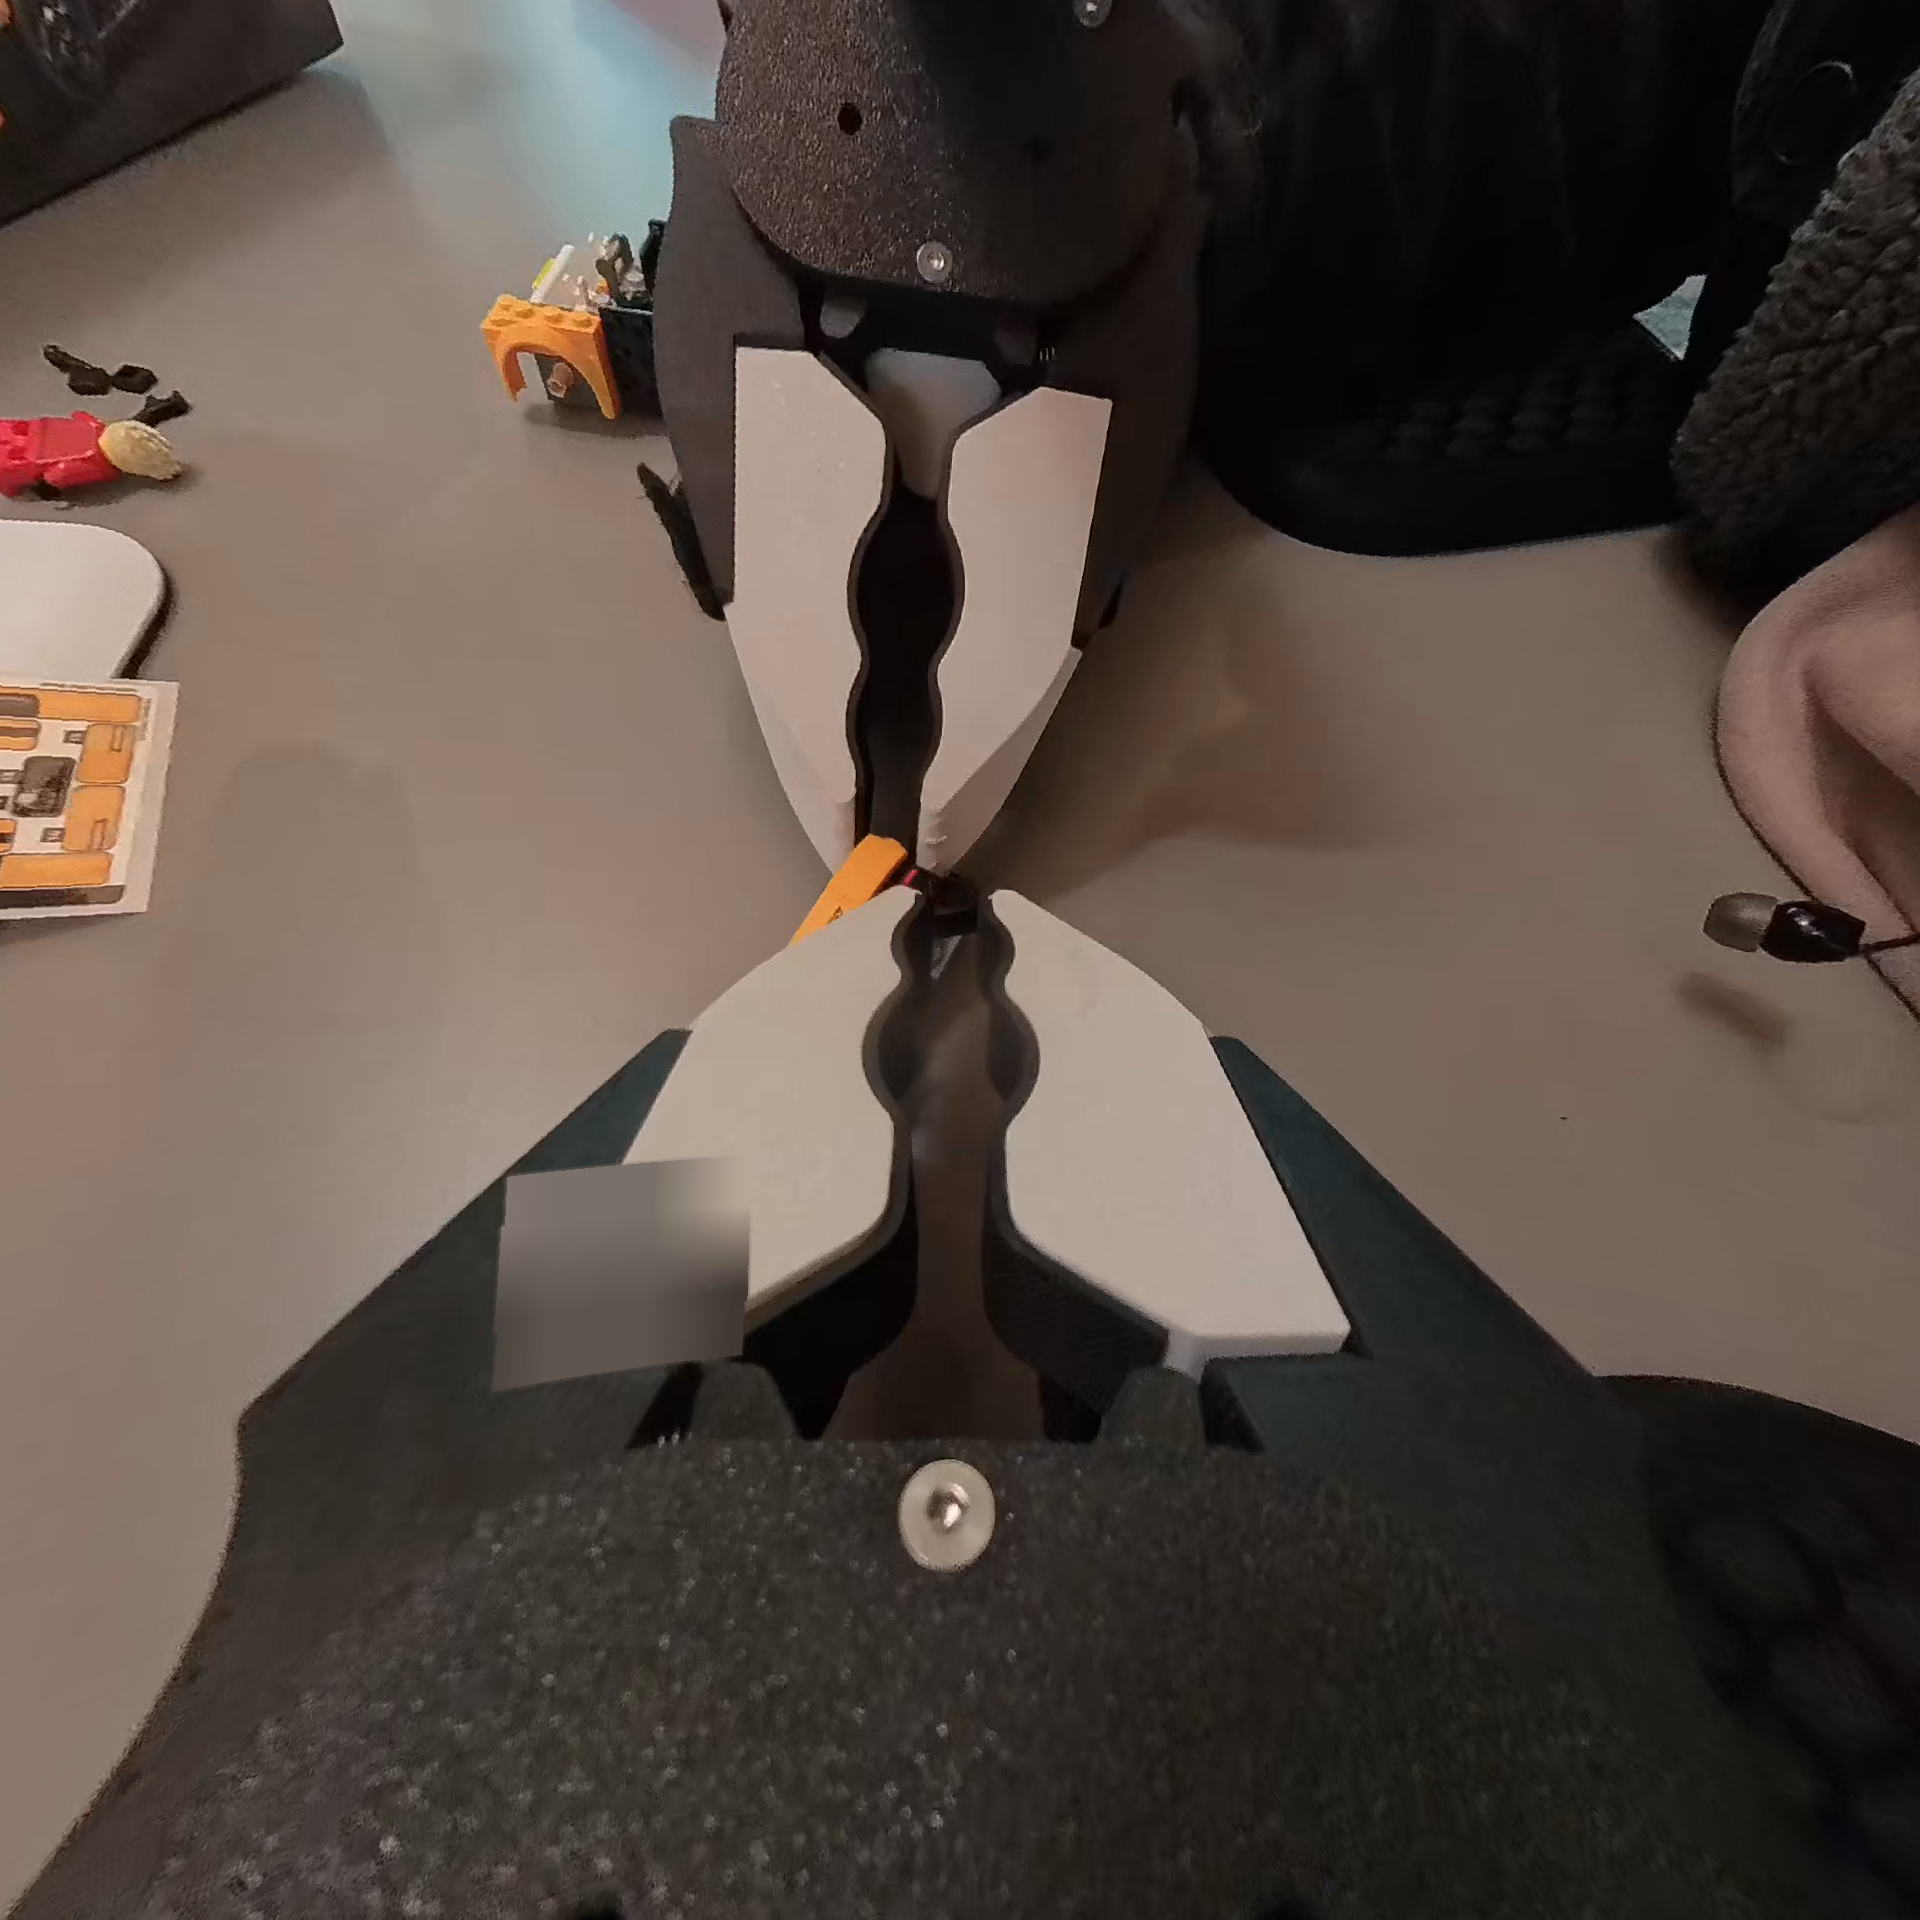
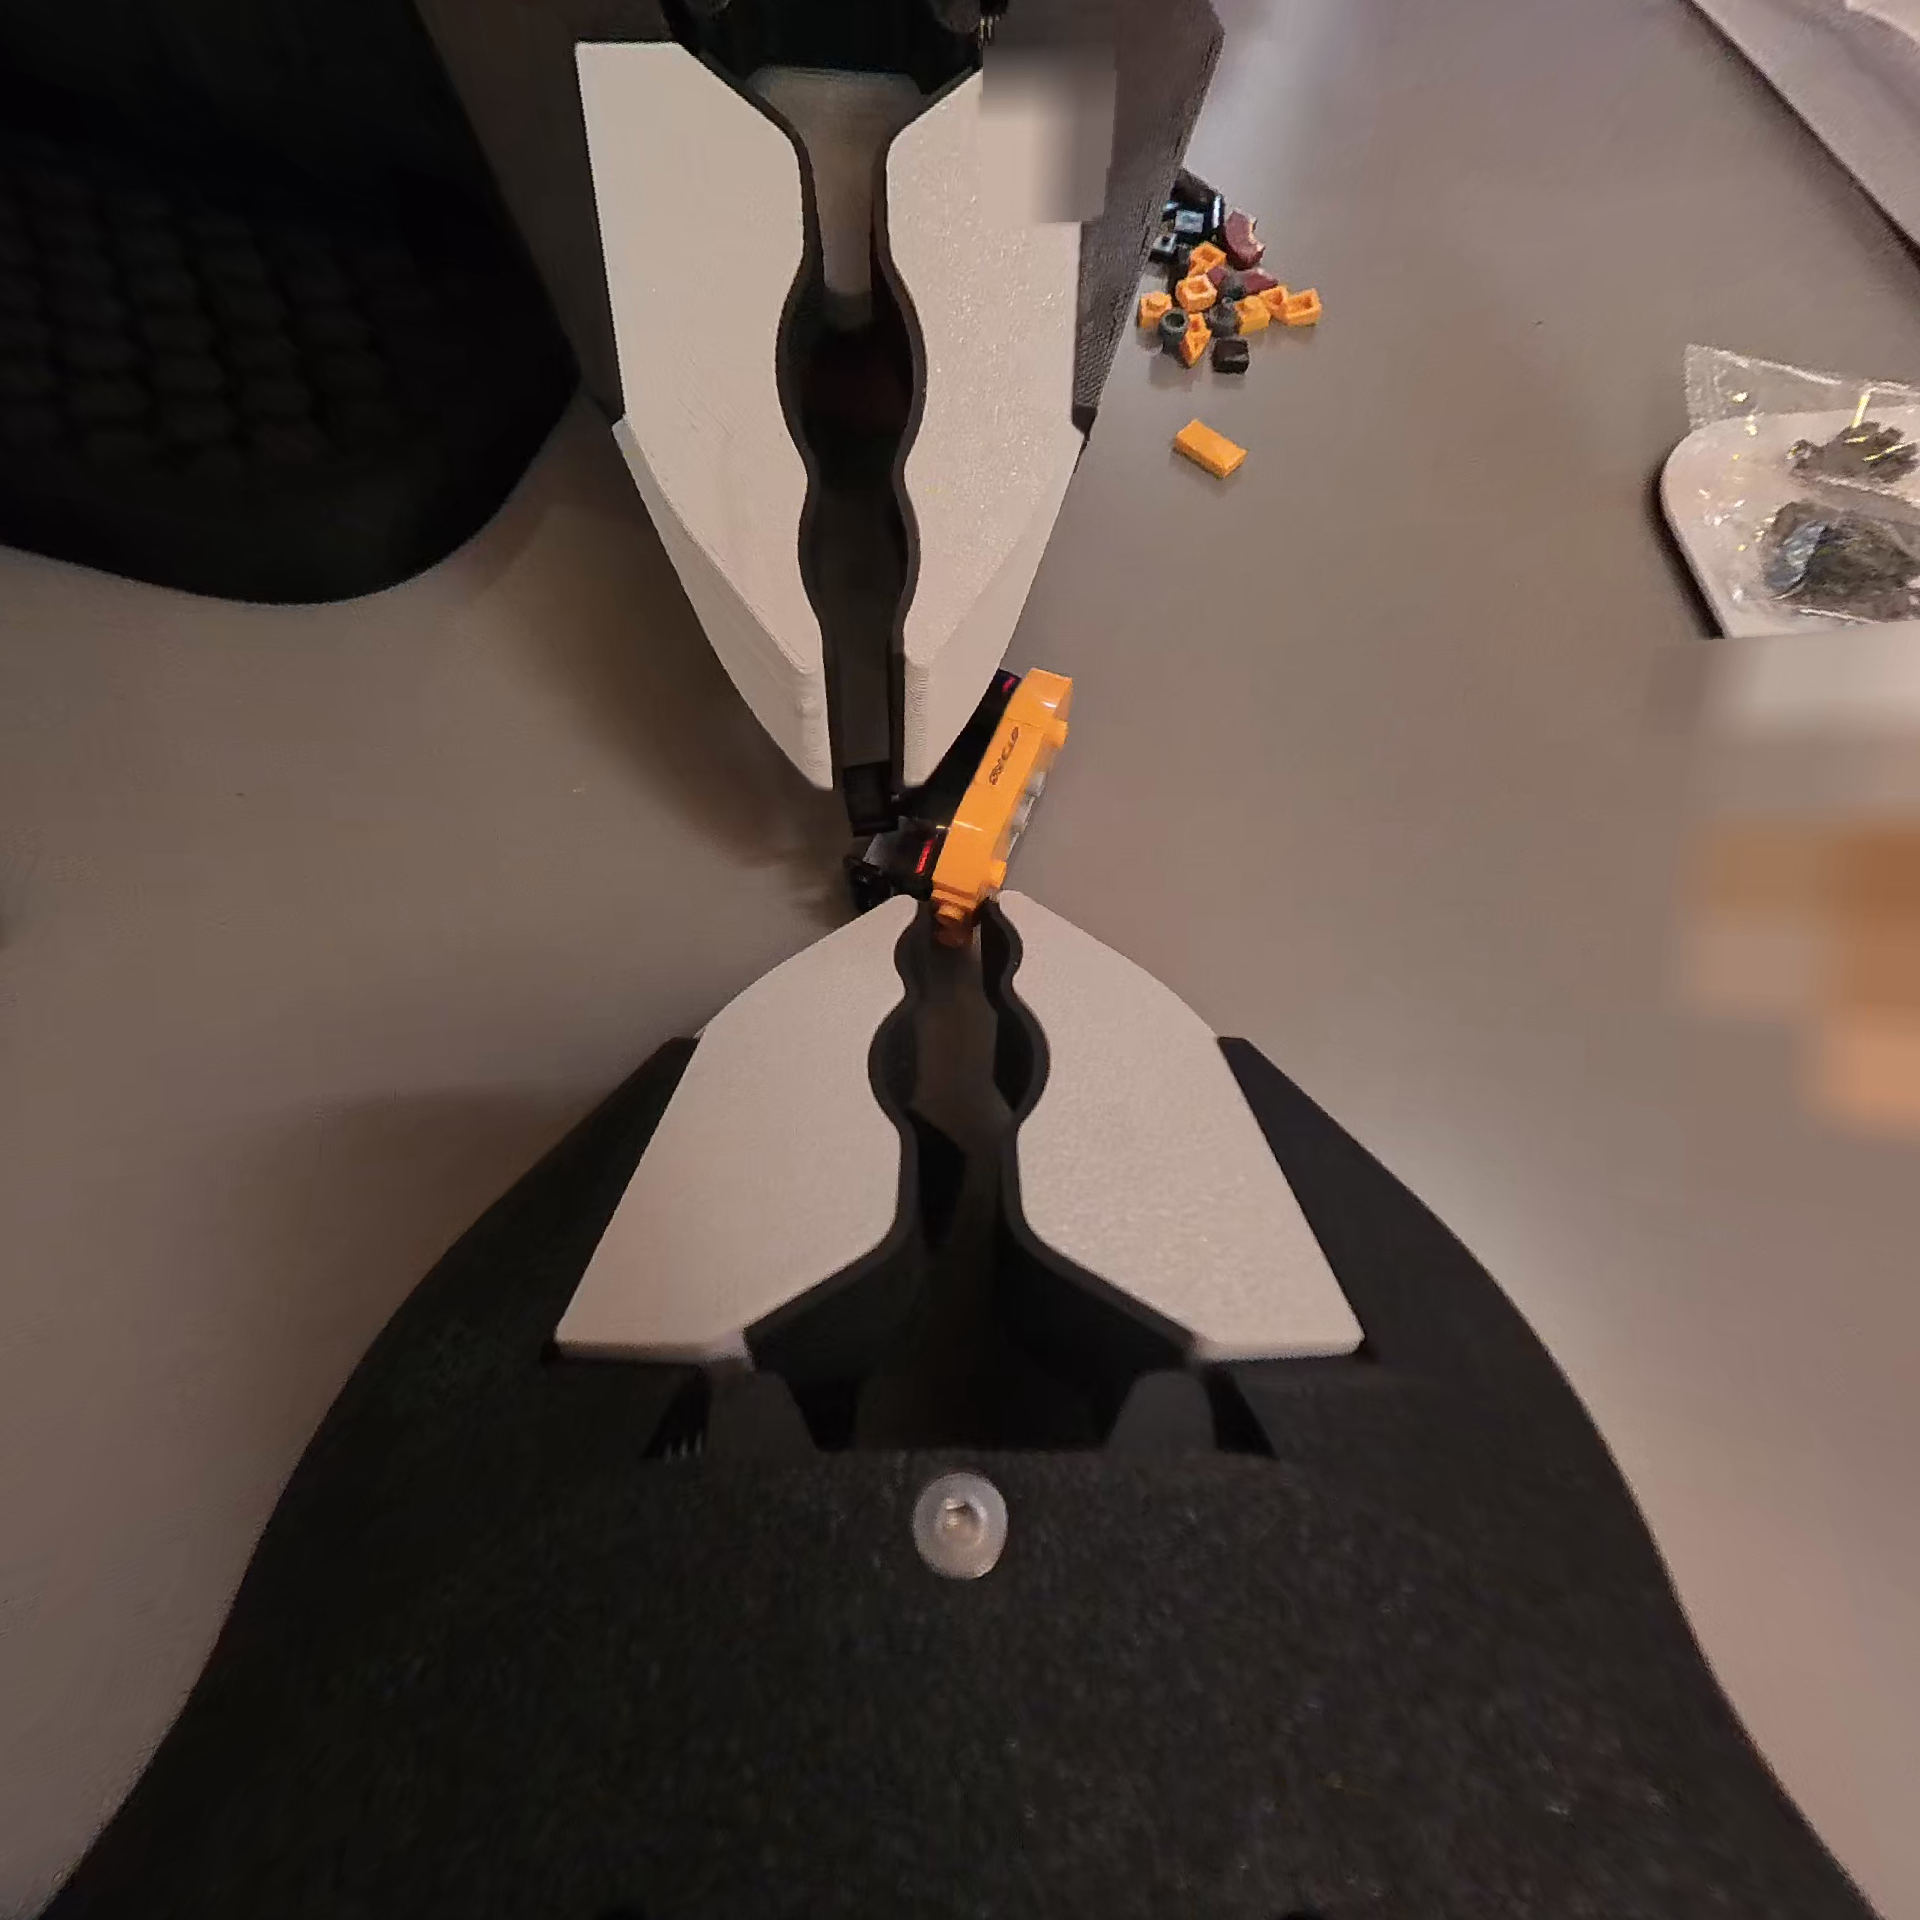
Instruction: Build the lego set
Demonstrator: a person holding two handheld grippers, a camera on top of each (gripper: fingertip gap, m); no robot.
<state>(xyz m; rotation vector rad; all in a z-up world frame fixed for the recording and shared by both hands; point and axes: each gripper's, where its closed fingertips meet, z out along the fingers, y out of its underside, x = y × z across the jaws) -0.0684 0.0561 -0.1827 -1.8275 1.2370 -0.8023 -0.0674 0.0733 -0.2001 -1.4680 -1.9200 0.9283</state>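
Grey matte tabletop (image 1: 436, 987) carries loose bricks (image 2: 1226, 296), a sticker sheet (image 1: 78, 795) and a half-built orange model (image 1: 551, 348). Tip to tip above it, the right gripper (image 2: 951, 914) clamps an orange plate (image 2: 997, 800), the left gripper (image 1: 948, 904) pinches a small black piece (image 1: 948, 902).

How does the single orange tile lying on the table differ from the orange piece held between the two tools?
The tile lies flat and alone on the table; the held piece is tilted in the air. The tile is plain; the held piece has black parts attached. Both are orange.
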